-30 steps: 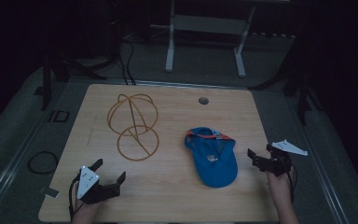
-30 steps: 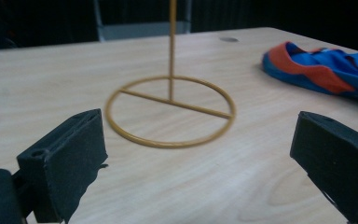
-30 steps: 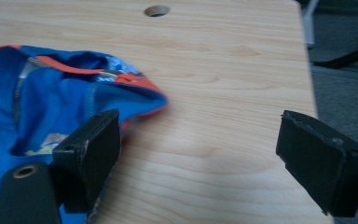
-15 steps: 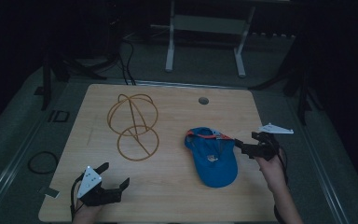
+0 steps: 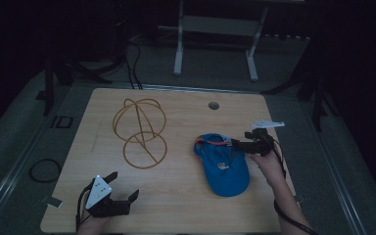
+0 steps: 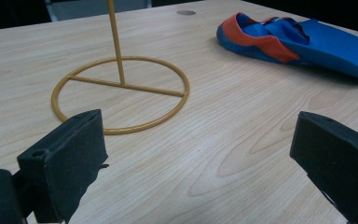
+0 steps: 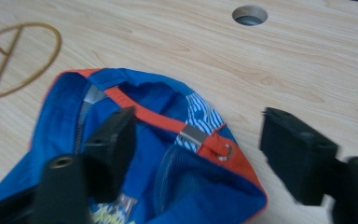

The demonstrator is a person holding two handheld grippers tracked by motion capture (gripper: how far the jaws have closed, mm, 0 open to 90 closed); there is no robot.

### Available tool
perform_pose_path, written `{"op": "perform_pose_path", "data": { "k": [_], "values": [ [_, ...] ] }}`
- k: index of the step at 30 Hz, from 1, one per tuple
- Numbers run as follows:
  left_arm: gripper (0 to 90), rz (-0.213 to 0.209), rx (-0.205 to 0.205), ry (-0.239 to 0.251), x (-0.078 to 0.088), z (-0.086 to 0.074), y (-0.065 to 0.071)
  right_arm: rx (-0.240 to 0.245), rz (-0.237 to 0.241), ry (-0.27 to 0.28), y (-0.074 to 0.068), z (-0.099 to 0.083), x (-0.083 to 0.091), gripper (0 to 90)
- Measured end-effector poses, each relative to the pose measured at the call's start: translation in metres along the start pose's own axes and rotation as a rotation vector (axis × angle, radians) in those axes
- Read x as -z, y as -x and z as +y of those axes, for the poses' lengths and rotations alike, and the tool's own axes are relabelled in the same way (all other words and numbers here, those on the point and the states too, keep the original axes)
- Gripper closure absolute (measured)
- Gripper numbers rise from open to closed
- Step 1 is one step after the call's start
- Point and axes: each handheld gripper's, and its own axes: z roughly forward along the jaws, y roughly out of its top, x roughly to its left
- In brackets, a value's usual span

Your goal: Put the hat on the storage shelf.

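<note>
right gripper (image 5: 239, 144) is at the back edge of the blue cap (image 5: 223, 164), and its jaws have just been closing; they stand apart on both sides of the orange strap (image 7: 168, 122) with the metal buckle (image 7: 192, 136), but the pads do not press on it yet. the cap lies on the right half of the wooden table (image 5: 186, 205), inside up, near the right edge. i judge it is light and soft, the cloth will fold and hang down when lifted, only the brim is a little stiff. the strap or the orange rim looks like the best place to hold. its long axis runs from the strap, far from the person, to the brim, which points toward the person. the gold wire stand (image 5: 142, 132) is well apart on the left. left gripper (image 5: 122, 188) rests near the front edge, wide and with nothing in it.
</note>
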Motion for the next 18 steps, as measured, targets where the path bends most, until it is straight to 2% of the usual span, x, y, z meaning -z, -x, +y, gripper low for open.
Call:
{"op": "perform_pose_path", "data": {
  "k": [1, 4, 8, 14, 18],
  "values": [
    [3.8, -0.003, -0.001, -0.001, 0.000, 0.000, 0.000, 0.004, 0.001, -0.013, -0.001, 0.003, -0.007, 35.2],
    [3.9, -0.005, -0.007, -0.008, -0.001, 0.000, 0.001, 0.026, -0.002, -0.035, -0.003, 0.008, -0.022, 38.6],
    [3.9, -0.011, -0.012, -0.012, -0.001, 0.000, 0.002, 0.044, -0.008, -0.073, -0.004, 0.011, -0.041, 39.2],
    [3.9, -0.008, -0.005, -0.017, 0.000, 0.000, 0.000, 0.059, -0.048, -0.130, -0.001, 0.009, -0.065, 39.3],
    [4.1, 0.000, 0.004, -0.012, 0.001, 0.000, -0.001, 0.058, -0.061, -0.155, 0.000, 0.003, -0.074, 39.8]
  ]
}}
